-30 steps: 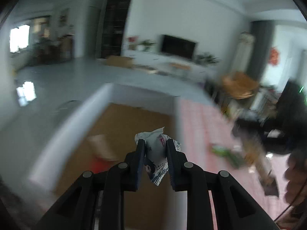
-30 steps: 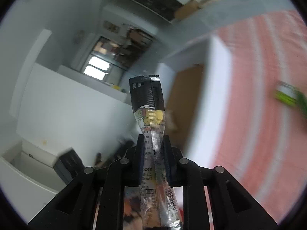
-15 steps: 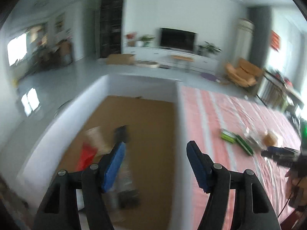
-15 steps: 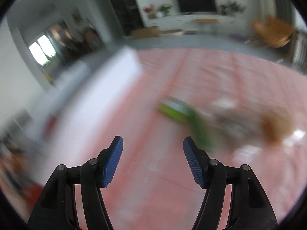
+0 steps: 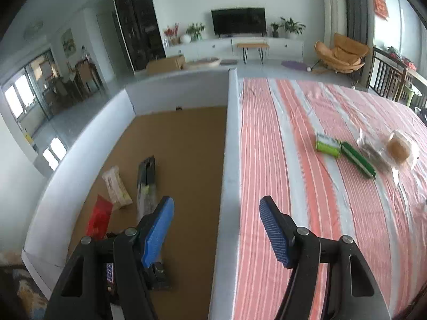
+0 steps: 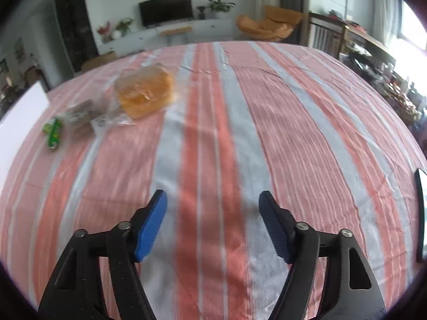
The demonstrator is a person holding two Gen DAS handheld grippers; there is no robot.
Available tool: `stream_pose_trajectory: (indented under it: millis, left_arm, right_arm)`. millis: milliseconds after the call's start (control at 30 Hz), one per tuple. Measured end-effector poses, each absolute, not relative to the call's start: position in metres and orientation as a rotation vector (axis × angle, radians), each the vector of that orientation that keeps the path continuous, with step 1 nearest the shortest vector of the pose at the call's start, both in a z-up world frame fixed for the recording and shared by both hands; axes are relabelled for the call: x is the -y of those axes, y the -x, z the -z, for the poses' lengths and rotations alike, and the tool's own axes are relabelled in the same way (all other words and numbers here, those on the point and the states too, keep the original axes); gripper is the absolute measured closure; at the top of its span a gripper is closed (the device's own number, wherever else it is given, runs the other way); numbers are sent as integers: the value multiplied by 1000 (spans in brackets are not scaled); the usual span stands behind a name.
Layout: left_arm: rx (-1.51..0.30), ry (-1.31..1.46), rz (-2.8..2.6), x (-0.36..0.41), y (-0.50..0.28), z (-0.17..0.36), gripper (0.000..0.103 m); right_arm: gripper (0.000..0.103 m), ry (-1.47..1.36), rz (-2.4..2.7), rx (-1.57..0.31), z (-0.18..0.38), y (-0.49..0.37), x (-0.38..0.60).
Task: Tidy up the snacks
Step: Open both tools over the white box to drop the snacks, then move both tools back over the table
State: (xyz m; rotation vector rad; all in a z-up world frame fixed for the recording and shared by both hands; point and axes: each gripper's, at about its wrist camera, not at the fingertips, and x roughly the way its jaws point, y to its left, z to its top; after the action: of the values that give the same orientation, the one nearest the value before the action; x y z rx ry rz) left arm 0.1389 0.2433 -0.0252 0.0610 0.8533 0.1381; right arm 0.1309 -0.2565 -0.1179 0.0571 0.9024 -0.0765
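While both pairs of tongs hang empty, I take the big white box [image 5: 231, 138] as my landmark, since everything sorts into it or waits beside it. It sits against one side of the striped worktop [image 6: 240, 122], its near wall running straight up the left wrist view, so anything carried over needs only clear that rim and drop.

On the box's brown floor lie the snacks I judge already sorted: a long dark packet [image 5: 146, 181] lies flat near the middle, a pale packet [image 5: 117, 186] just beside it toward the outer wall, and a red packet [image 5: 99, 217] closer to me, against that wall. Something with lettering peeks out under the left tongs; I cannot read what it is.

Outside the box, on the cloth and well apart from its wall, the unsorted cluster waits: a bagged orange bun [image 6: 144, 90], largest of them, a clear bag of something brownish [image 6: 80, 113] touching it, then a green stick packet [image 5: 359, 160] and a small green-and-white packet [image 5: 328, 148] nearest the box.

My left tongs [image 5: 216, 217] are spread wide and grip nothing, straddling the box wall from above. My right tongs [image 6: 212, 208] are equally wide and empty, hovering over bare cloth, far from the box, the cluster ahead and to the left. I judge the task roughly half done; the bun's slack wrapper will likely crumple when pinched.
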Motion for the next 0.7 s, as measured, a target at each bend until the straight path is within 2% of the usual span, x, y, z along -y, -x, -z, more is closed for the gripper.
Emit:
stream_pose_trajectory:
  millis: [200, 433, 567, 700]
  left_arm:
    - [-878, -101, -122, -233, -131, 28, 37]
    - [-851, -174, -123, -214, -124, 31, 37]
    - [-723, -215, -238, -198, -110, 12, 37]
    - [-537, -290, -274, -170, -90, -16, 19]
  right_arm:
    - [17, -41, 81, -918, 126, -148, 254]
    - [16, -35, 83, -920, 131, -150, 246]
    - [16, -35, 83, -920, 131, -150, 246]
    - [16, -35, 83, -919, 131, -150, 247]
